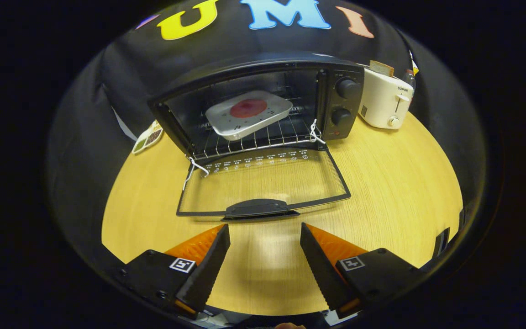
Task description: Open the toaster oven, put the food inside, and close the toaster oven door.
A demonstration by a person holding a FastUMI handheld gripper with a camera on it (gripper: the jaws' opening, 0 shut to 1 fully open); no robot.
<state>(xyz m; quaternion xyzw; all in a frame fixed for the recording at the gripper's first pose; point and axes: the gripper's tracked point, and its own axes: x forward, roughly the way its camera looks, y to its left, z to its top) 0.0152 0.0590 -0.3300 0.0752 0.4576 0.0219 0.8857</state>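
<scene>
Gripper (pixel 265 233) is spread wide, holding nothing, door handle (pixel 259 209) just ahead at 12 o'clock, tray (pixel 249 114) of what looks like food already inside the oven (pixel 336 98), so only shutting the door's left.

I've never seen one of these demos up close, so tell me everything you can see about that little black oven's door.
The oven door is a glass pane in a thin black frame, folded fully down and lying flat over the wooden table. A black handle runs along its front edge, just ahead of the open gripper, untouched. White ties show at both hinges.

Light wooden tabletop (pixel 395 183); black cloth wall (pixel 121 77) behind.
</scene>
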